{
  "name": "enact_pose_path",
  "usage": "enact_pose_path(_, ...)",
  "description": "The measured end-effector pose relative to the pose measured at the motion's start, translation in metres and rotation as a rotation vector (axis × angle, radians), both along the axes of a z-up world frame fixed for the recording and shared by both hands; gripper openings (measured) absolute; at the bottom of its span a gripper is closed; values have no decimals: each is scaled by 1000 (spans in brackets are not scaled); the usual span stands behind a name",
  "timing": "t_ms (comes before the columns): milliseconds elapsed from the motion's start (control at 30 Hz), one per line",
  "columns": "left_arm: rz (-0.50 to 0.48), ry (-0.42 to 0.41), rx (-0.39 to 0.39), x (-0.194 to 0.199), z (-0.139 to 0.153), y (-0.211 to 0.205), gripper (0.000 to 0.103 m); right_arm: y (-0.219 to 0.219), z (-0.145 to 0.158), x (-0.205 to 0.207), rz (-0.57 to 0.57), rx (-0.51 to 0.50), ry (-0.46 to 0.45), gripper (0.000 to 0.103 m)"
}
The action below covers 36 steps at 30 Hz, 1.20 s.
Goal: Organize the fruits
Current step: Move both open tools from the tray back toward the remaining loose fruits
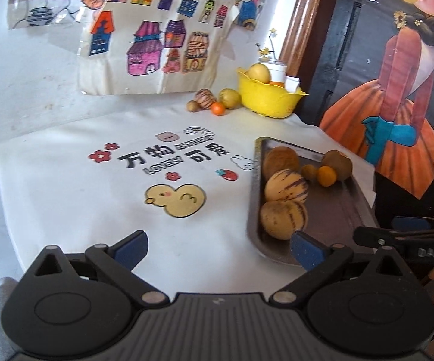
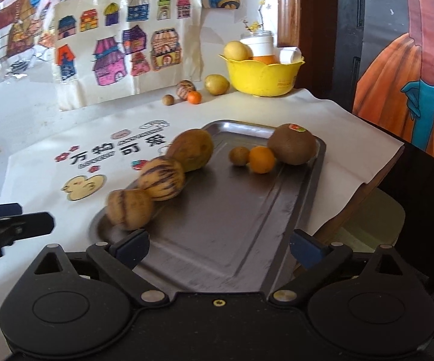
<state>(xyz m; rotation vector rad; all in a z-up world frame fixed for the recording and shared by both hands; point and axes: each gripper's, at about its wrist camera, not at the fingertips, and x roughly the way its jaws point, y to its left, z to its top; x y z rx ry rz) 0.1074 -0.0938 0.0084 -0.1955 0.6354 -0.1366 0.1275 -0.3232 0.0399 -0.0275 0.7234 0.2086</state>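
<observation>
A grey metal tray lies on a white printed cloth; it also shows in the left wrist view. In it, three round striped fruits line its left side, and a small brown fruit, a small orange and a kiwi sit at its far end. Loose fruits lie by a yellow bowl: a small orange, a striped fruit, a small brown one, a yellow-green one. My left gripper is open and empty above the cloth. My right gripper is open and empty over the tray's near end.
The yellow bowl holds a yellow fruit, an orange and white cups. Drawings of houses lean on the wall behind. A dark door with a painted figure stands right of the table edge. The cloth carries a duck print.
</observation>
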Motion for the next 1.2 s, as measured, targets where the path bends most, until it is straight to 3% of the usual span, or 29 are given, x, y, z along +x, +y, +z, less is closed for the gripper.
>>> enact_pose_path(367,57,-3,35,-17,13,23,103,24,29,-36,65,47,2,102)
enact_pose_path(667,69,11,78,6,39,54,103,46,63,-38,148,89,-1,102)
enact_pose_path(800,63,-47,145,24,70,67,103,52,88,-28,182,85,-39,102)
enact_pose_path(967,41,-211,252,48,107,78,103,54,123,-2,209,75,-90,102)
enact_pose_path(1067,11,-317,302,64,116,81,103,52,143,24,207,74,-110,102)
enact_pose_path(1200,-48,-346,356,87,120,80,103,50,166,63,180,89,-93,102)
